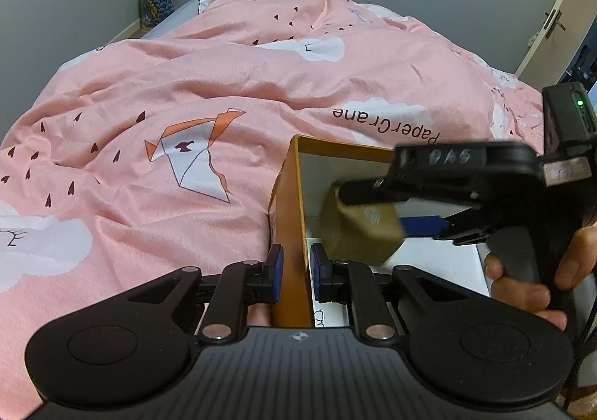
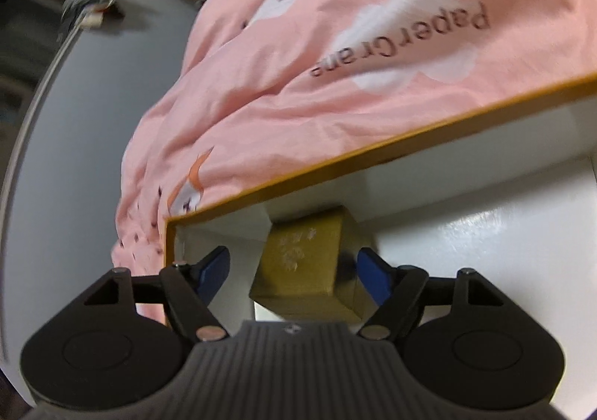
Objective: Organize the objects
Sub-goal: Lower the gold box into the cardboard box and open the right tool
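On the pink-quilted bed [image 1: 186, 91], the left gripper [image 1: 296, 272] pinches the orange-rimmed white cardboard box's [image 1: 289, 196] wall, while the right gripper [image 2: 293, 270], jaws spread, straddles the small gold carton [image 2: 302, 259] inside it.

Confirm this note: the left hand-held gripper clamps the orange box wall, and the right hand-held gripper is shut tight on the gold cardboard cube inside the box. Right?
Not quite. The left hand-held gripper does clamp the orange-walled white-lined box, but the right hand-held gripper is open: in the right wrist view its blue pads stand clear of the small gold cardboard cube, which sits inside the box between them.
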Available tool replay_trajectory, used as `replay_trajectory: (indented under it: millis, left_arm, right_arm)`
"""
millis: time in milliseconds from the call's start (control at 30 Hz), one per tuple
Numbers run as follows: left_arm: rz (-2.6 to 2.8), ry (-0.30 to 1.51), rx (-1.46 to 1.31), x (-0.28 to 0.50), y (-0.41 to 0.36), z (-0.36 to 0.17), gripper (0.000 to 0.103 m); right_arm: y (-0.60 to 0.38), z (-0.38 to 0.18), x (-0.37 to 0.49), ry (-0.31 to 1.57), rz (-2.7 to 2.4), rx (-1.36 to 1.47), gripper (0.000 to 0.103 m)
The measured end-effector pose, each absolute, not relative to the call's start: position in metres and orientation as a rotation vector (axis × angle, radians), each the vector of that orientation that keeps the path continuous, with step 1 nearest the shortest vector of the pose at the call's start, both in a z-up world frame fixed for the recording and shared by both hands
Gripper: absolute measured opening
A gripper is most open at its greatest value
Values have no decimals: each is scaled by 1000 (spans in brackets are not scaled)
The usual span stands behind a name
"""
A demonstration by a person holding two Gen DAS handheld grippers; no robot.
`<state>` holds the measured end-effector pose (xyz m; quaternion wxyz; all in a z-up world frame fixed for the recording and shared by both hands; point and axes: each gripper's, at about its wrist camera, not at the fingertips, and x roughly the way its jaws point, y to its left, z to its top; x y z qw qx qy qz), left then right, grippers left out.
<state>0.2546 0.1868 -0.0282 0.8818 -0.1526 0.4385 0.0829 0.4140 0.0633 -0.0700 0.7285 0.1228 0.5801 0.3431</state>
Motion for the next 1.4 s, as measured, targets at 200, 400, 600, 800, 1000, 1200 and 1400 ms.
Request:
replay_trajectory:
  millis: [200, 400, 600, 800, 1000, 1200, 1400]
  left_arm:
    - [172, 912, -320, 253, 186, -28, 17]
    - [171, 918, -320, 253, 186, -29, 18]
    - [182, 914, -335, 252, 186, -29, 18]
    - [188, 905, -339, 252, 188, -26, 18]
    - [188, 905, -335, 252, 188, -26, 18]
    - [190, 908, -337, 253, 188, -27, 18]
    - [198, 914, -327, 253, 187, -28, 18]
  right_arm:
    - [73, -75, 402, 1256, 804, 115, 74]
    - [72, -77, 389, 1217, 834, -19, 78]
    - [65, -93, 399, 1302, 736, 60, 80]
    - [74, -104, 410, 1350, 603, 192, 89]
    - [102, -105, 404, 1298, 541, 35, 89]
    - [108, -109, 406, 1298, 535, -2, 89]
    - [106, -110, 403, 1336, 586, -42, 89]
